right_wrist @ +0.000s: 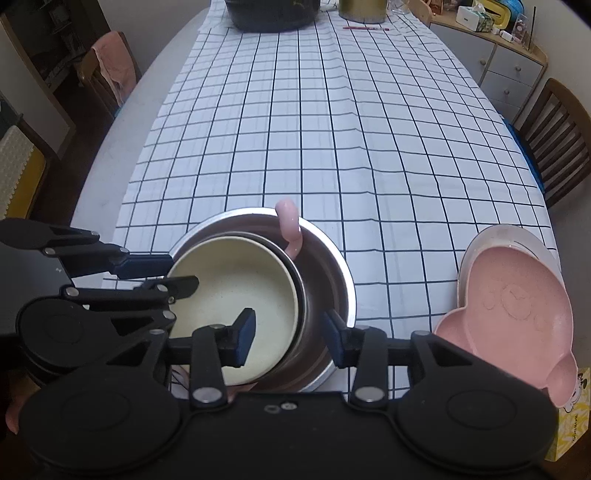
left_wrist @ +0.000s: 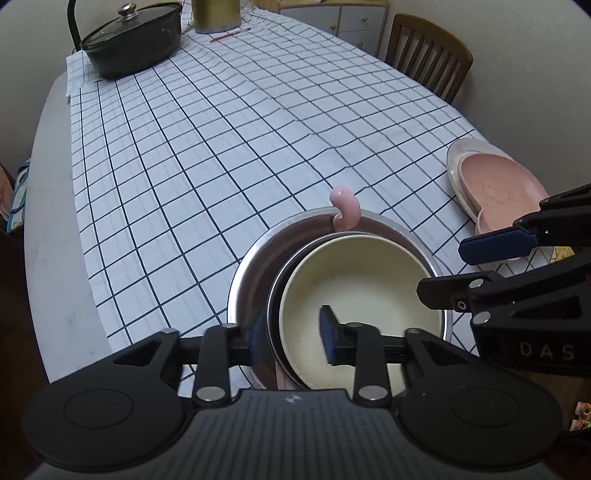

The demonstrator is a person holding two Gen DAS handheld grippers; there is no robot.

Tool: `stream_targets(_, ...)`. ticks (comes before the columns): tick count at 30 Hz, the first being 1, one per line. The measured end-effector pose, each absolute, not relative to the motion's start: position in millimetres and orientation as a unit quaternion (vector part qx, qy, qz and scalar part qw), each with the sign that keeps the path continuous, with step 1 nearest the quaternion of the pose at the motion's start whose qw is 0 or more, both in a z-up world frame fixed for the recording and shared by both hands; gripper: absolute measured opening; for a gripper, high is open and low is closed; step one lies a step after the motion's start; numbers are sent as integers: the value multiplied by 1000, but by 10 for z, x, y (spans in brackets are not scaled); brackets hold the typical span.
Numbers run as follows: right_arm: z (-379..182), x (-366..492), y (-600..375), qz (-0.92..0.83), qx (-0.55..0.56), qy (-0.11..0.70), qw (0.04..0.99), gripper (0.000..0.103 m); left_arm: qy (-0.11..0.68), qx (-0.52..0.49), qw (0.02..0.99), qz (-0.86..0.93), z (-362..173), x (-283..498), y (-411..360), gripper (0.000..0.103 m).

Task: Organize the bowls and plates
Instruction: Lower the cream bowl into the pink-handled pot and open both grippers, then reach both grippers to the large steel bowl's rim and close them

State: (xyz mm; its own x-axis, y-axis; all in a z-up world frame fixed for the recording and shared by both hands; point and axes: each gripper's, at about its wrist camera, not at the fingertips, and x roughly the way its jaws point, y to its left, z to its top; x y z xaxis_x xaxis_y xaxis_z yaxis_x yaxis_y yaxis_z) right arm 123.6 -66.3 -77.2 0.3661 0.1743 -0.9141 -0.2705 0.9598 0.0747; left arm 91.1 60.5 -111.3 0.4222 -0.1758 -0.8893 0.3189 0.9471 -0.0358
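Steel bowl (left_wrist: 258,254) sits on checked cloth (left_wrist: 221,147) at near end of desk (left_wrist: 48,221). Nested inside it: a dark-rimmed bowl (left_wrist: 277,295) and, innermost, a cream bowl (left_wrist: 369,280). Stack is off-centre, pushed toward left wall of steel bowl as seen from right wrist cam. Pink curled handle (left_wrist: 344,210) pokes up over far rim of steel bowl; which piece it belongs to can't be told.

Left gripper (left_wrist: 291,334): released, jaws apart. One blue pad hangs inside cream bowl, other is blurred at steel bowl wall, so bowl rims lie between jaws; no pad seen pressing on them. Same gripper shows in right wrist view (right_wrist: 168,275) at left side of stack.

Right gripper (right_wrist: 290,338): released, jaws apart. One pad over cream bowl interior, other over steel bowl's inner wall, rims between; not clamped. Seen also at right edge of left wrist view (left_wrist: 463,267).

Pink plate (right_wrist: 517,306), animal-shaped w/ embossed face, rests on a white plate (right_wrist: 495,236) to right of bowls, well apart from them, near desk edge.

Far end of desk: black lidded pot (left_wrist: 136,40), gold canister (left_wrist: 214,14), red pencil (left_wrist: 229,35). Wooden chair (left_wrist: 428,55) beside desk; grey cabinet (right_wrist: 506,70) behind.
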Motion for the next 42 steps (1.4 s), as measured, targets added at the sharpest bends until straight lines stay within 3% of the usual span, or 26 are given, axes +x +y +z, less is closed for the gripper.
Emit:
stream_targets(2, -724, 1217, -698, 140, -35, 540, 829, 46, 509, 64, 846, -149, -1054, 883, 625, 50)
stream_targets(3, -699, 1205, -721, 144, -30, 536, 831, 47, 503, 63, 849, -150, -1016, 865, 634, 52)
stream_targets(8, -579, 1124, -819, 162, -6, 513, 843, 63, 486, 52, 859, -149, -886, 803, 681, 53)
stream_targets(12, -492, 1058, -889, 166, 5, 497, 852, 68, 472, 45, 868, -147, -802, 756, 729, 55)
stream_targets(14, -450, 1017, -916, 170, 10, 488, 856, 75, 463, 38, 873, -146, -763, 732, 759, 63)
stream_targets(17, -382, 949, -950, 177, 11, 466, 867, 81, 445, 33, 883, -145, -697, 690, 803, 64)
stream_targets(29, -264, 703, -1113, 179, 22, 384, 906, 99, 398, 14, 908, -132, -593, 548, 992, 72)
stream_targets(42, -684, 535, -1352, 132, 45, 378, 915, 103, 420, 25, 899, -125, -1001, 731, 1313, 72)
